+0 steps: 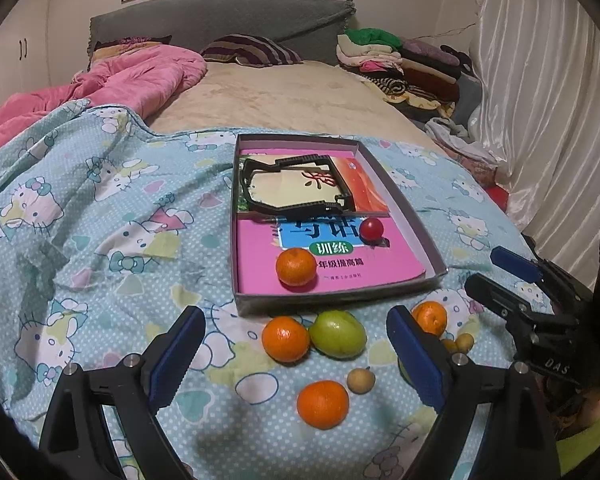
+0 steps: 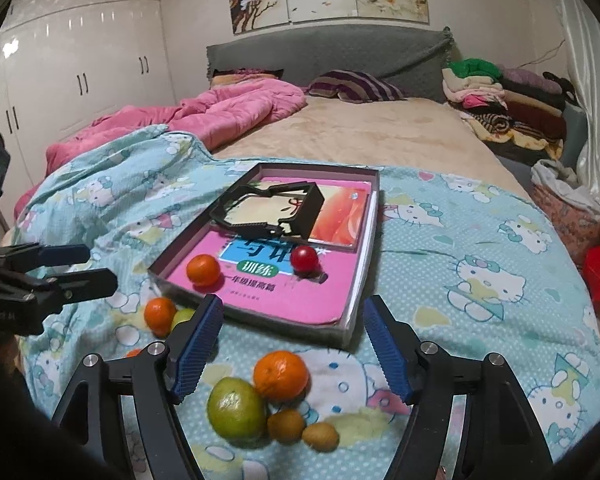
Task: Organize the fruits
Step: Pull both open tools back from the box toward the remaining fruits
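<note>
Only the right view shows a wardrobe (image 2: pixel 60 80); both grippers' fingers (image 1: pixel 178 356) (image 2: pixel 388 354) spread, empty.

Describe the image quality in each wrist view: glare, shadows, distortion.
Left wrist view: fisheye bends the box edges, black vignette at the corners, soft shadow under the nearest tangerine. Right wrist view: ceiling-light glare on the glossy wardrobe, curved bed outline, dim warm light.

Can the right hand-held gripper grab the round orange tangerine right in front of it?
Probably yes: the right hand-held gripper is open, and the round orange tangerine lies uncovered between its fingers, though a green fruit touches it.
</note>
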Tool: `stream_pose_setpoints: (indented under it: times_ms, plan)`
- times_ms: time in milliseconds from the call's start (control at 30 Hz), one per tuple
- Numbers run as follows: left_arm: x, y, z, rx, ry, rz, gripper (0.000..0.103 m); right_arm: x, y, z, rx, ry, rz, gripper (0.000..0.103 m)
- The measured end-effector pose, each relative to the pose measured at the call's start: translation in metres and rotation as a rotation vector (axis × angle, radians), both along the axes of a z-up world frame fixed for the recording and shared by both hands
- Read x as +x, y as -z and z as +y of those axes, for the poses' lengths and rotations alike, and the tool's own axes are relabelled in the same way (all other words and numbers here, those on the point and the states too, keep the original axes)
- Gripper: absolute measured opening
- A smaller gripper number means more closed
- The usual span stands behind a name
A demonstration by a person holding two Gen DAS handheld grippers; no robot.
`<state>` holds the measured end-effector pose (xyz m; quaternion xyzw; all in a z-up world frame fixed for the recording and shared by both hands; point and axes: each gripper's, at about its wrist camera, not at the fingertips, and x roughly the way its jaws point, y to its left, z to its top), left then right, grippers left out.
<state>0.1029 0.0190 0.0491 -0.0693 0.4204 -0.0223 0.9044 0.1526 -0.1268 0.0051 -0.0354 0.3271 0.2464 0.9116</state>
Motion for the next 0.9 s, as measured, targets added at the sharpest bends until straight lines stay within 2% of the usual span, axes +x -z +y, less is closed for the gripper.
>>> stream_pose_setpoints:
  times_ms: [200, 633, 900]
  plan:
    - [-0.006, 0.006, -0.001, 0.0, 0.016, 0.016, 0.092, -0.016, 0.012, -0.004, -0.029, 0.017, 0.015, 0.074]
    - [-0.021, 0.017, 0.008, 0.007, 0.008, 0.038, 0.092, -0.035, 0.025, -0.008, 0.001, 0.018, 0.048, 0.074]
    - [-0.026, 0.024, 0.001, 0.006, 0.038, 0.047, 0.092, -0.049, 0.031, -0.001, -0.006, 0.0, 0.059, 0.074]
